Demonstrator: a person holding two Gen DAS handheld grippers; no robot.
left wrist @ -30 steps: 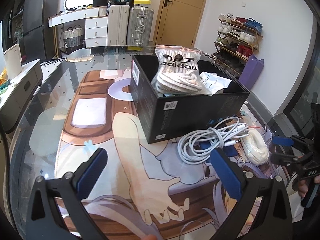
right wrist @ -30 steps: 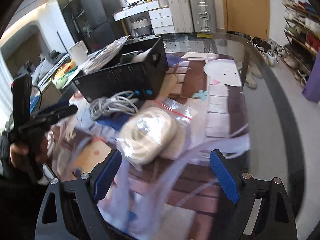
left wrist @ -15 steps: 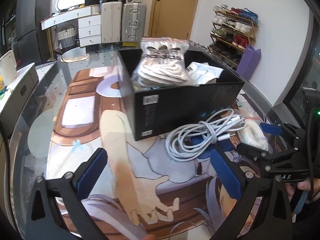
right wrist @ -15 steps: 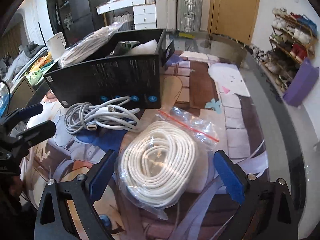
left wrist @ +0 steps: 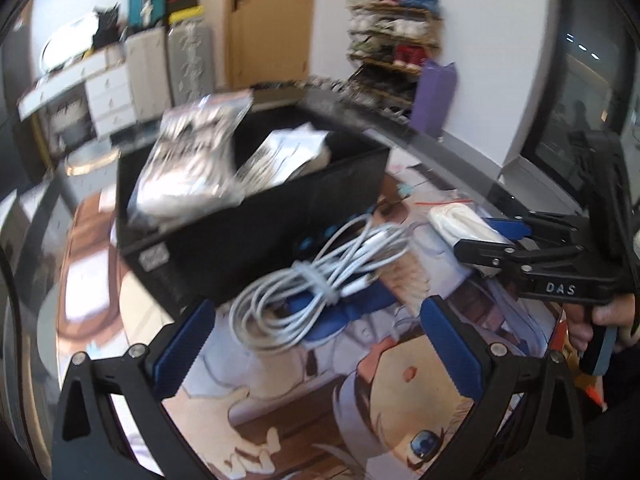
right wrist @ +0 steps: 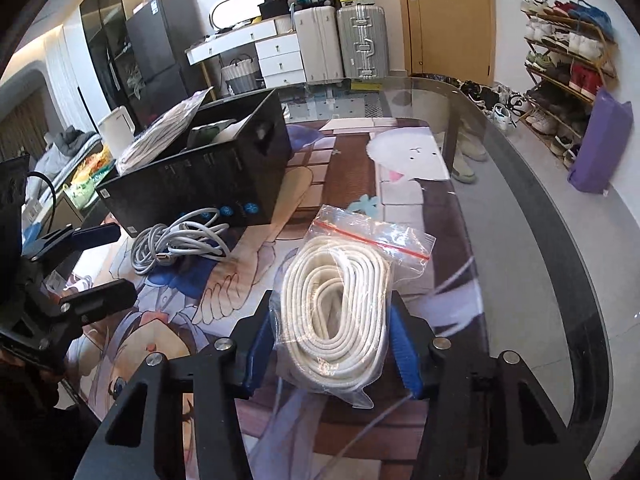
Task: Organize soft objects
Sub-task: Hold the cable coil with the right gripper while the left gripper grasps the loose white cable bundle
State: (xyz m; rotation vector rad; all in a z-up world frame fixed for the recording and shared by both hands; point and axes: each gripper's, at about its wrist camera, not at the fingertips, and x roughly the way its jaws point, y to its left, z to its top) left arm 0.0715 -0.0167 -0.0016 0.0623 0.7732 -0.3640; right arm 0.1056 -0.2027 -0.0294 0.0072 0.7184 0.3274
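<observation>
My right gripper (right wrist: 332, 344) has its jaws closing on a clear zip bag of coiled white cord (right wrist: 340, 300), with the blue pads pressing both sides of the bag on the printed mat. In the left wrist view that right gripper (left wrist: 476, 236) grips the bag (left wrist: 452, 220) at the right. A bundle of grey charging cable (left wrist: 316, 284) lies just ahead of my left gripper (left wrist: 316, 344), which is open and holds nothing. Behind the cable stands a black box (left wrist: 260, 240) with bagged laces (left wrist: 192, 160) in it. The left gripper (right wrist: 104, 266) shows at the left edge of the right wrist view.
The glass table's curved edge (right wrist: 560, 280) runs close on the right. A shoe rack (right wrist: 568, 60) and a purple bag (right wrist: 600, 144) stand by the wall. Suitcases (right wrist: 360, 40) and drawers are beyond the table. A hand (left wrist: 600, 320) holds the right gripper's handle.
My right gripper's jaws have come in from wide apart onto the bag of white cord. The left gripper has swung toward the cable bundle and rolled; its jaws stay open.
</observation>
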